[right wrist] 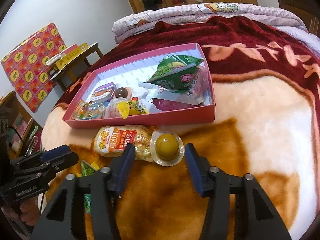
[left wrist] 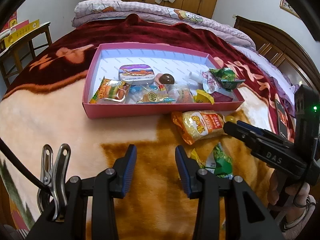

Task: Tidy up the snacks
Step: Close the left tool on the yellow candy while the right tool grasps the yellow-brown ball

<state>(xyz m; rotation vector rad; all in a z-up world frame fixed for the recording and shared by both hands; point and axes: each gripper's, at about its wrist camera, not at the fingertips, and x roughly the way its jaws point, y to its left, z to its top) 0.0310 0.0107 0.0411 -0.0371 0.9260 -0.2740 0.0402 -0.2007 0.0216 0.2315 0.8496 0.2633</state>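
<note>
A pink box (left wrist: 128,111) (right wrist: 140,120) on the bed holds several snacks: a tin (left wrist: 136,74), a brown chocolate egg (left wrist: 167,79), a gummy packet (left wrist: 112,92), a green packet (right wrist: 176,74). In front of the box lie an orange rice-snack packet (left wrist: 200,126) (right wrist: 120,142), a yellow jelly cup (right wrist: 167,145) and a green packet (left wrist: 218,160) (right wrist: 87,169). My left gripper (left wrist: 156,170) is open and empty above the blanket. My right gripper (right wrist: 158,166) is open, just short of the jelly cup and rice packet; it shows in the left wrist view (left wrist: 232,127).
The bed carries a red, cream and orange blanket (right wrist: 260,120) with folded quilts (left wrist: 140,10) at the back. A small wooden table (left wrist: 26,40) stands left of the bed. A phone (left wrist: 282,120) lies at the right. Wardrobes line the back wall.
</note>
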